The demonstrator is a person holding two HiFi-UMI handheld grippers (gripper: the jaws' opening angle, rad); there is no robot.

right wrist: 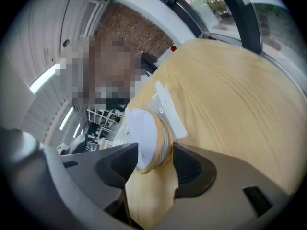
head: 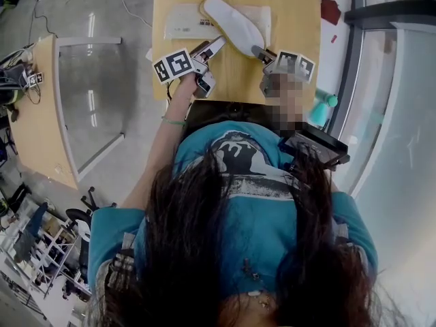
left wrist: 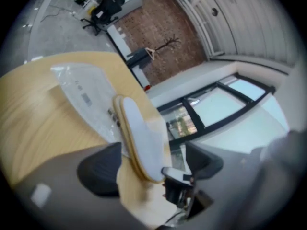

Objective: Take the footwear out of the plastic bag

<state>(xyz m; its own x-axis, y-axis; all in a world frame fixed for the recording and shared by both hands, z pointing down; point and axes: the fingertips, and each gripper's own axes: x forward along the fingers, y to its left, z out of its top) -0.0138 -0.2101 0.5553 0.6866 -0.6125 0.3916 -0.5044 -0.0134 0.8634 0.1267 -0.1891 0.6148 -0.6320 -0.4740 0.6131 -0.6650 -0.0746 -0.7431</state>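
A flat white slipper (head: pixel 231 22) with a tan edge lies slantwise on the wooden table (head: pixel 293 12). Its far end rests over a clear plastic bag (head: pixel 180 22); I cannot tell whether that end is inside the bag. My right gripper (head: pixel 262 54) is at the slipper's near end. In the right gripper view the slipper's end (right wrist: pixel 146 135) sits between the jaws of the gripper (right wrist: pixel 151 164), which stand apart, open. My left gripper (head: pixel 212 63) hovers left of the slipper, open and empty. In the left gripper view the slipper (left wrist: pixel 139 138) and bag (left wrist: pixel 86 95) lie ahead of that gripper (left wrist: pixel 151 169).
A teal bottle (head: pixel 320 107) and a black device (head: pixel 320 145) sit off the table's near right corner. A dark red piece (head: pixel 330 9) lies on the white ledge to the right. Another wooden desk (head: pixel 41 114) stands far left. The person's body is against the table's near edge.
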